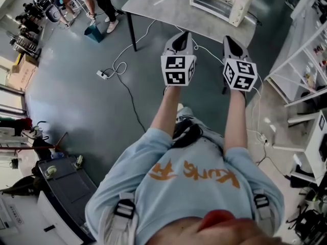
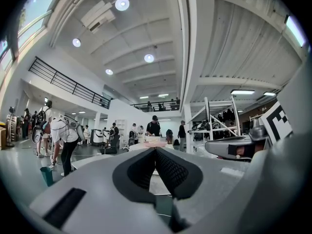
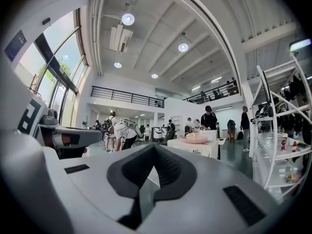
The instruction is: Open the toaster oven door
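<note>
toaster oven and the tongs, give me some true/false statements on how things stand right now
1. The toaster oven stands on the grey table. True.
2. The left tongs grip the oven's door. False: they are shut on nothing, short of the oven.
3. The right tongs are shut and empty. True.
4. The oven door hangs open. False: it looks shut, flush with the front.
</note>
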{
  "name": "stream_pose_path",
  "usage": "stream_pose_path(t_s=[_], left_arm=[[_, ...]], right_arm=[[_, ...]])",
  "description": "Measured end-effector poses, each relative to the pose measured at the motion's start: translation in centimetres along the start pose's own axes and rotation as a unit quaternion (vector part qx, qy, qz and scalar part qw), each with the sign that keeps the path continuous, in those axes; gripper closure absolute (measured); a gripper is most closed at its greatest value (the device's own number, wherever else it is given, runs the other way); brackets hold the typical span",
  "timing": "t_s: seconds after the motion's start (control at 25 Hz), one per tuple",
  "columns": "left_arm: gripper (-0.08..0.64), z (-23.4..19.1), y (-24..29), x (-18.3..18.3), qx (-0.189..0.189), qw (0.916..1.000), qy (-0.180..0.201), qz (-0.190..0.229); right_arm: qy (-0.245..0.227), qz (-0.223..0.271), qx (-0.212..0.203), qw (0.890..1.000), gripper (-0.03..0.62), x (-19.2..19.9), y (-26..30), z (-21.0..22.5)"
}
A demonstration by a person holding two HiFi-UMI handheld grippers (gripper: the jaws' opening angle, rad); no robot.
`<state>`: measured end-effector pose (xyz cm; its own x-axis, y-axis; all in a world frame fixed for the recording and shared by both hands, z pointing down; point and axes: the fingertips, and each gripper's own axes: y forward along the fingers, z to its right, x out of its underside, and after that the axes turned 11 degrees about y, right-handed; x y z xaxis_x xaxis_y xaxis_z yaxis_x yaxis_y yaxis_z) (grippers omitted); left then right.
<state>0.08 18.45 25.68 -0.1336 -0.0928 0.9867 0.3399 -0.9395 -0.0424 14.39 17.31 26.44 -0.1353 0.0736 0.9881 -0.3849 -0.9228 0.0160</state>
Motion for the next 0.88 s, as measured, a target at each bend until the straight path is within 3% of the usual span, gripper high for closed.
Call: stream_pose_path(t_s=[0.48,0.88], left_arm=[[0.558,-3.7,8.7,0.1,0.021,0.9995,0.001,0.024],[0.558,-8.5,21.1,5.0,0.046,0.9987,-0.020,-0.004]], right_arm=[[-0.014,0.021,0.025,0.999,0.594,-1.7,7.2,4.1],[0.006,-0.014,0.042,0.999,0.594,1.9,19.8,8.1]])
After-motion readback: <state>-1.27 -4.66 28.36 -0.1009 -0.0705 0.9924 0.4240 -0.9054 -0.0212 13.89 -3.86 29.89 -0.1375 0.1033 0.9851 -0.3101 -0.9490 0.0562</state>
